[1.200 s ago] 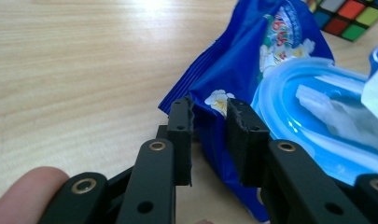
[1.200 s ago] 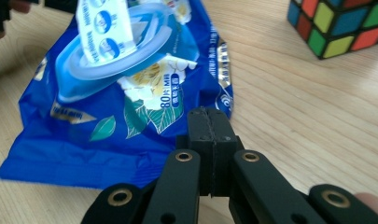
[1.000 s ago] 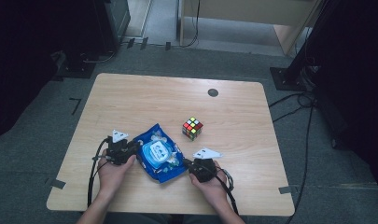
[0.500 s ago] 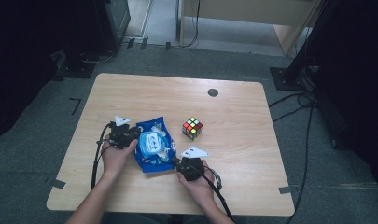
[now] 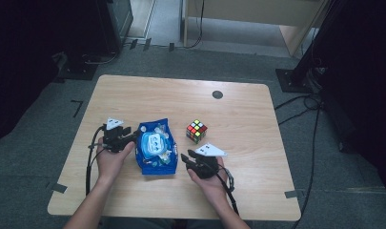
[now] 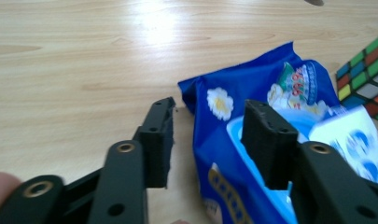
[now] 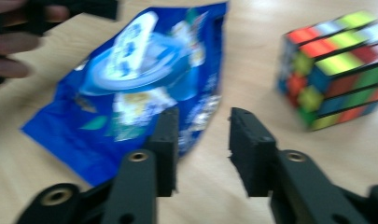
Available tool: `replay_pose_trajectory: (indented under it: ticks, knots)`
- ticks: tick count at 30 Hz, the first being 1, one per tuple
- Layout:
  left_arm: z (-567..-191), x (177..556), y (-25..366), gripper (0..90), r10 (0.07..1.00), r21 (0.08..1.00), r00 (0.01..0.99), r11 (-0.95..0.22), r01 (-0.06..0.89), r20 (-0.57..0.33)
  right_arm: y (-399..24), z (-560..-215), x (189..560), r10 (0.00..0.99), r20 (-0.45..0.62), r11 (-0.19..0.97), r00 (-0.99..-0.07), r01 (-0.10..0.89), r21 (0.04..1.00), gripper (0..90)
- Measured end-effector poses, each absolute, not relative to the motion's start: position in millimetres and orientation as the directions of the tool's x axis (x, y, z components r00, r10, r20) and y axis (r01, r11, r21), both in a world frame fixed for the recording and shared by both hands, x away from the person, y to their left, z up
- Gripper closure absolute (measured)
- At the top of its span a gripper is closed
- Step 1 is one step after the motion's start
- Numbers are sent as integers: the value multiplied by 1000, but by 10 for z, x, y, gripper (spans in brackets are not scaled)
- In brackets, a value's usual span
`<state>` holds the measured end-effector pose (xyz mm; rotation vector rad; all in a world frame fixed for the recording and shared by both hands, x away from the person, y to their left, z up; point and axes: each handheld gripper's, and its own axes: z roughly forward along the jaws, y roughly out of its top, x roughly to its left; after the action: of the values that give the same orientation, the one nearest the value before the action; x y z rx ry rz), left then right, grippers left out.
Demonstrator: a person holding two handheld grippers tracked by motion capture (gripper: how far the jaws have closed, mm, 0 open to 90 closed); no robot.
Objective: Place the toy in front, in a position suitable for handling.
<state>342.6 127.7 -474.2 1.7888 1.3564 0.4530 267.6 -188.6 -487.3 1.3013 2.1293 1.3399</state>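
We are letting go of the blue wipes pack (image 5: 156,148), which is lying flat on the table (image 5: 248,119) between the left tongs (image 5: 129,137) and the right tongs (image 5: 185,158); both pairs have just been opening, their pads pressing on nothing. The left jaws are straddling the pack's near edge (image 6: 210,154), so a careless pull could be snagging and dragging it. The right tongs are hovering just clear of its corner, and a swing outward could be knocking the puzzle cube (image 5: 196,130) beyond them.

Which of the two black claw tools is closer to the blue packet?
The left gripper: its open jaws straddle the blue packet's edge. The right gripper sits just clear of it, with bare table between its jaws.
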Motion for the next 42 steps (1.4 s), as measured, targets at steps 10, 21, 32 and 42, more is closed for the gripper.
replay_pose_trajectory:
  ticks: [10,21,32,42]
  knots:
    - [-4765,2944,1508,363,903,784,395,-118,609,-170,-2215,-4804,2929,852,106,200,-513,506,839,322]
    - [-4977,2660,1611,178,898,755,419,-182,630,-133,-2307,-4917,3295,870,108,187,-481,524,831,186]
    - [-5109,2670,1645,169,910,730,399,-195,655,-114,-2295,-5158,3499,879,113,179,-463,540,822,150]
    - [-5129,2650,1603,170,909,723,409,-228,652,-81,-2201,-5124,3685,873,47,251,-485,530,810,149]
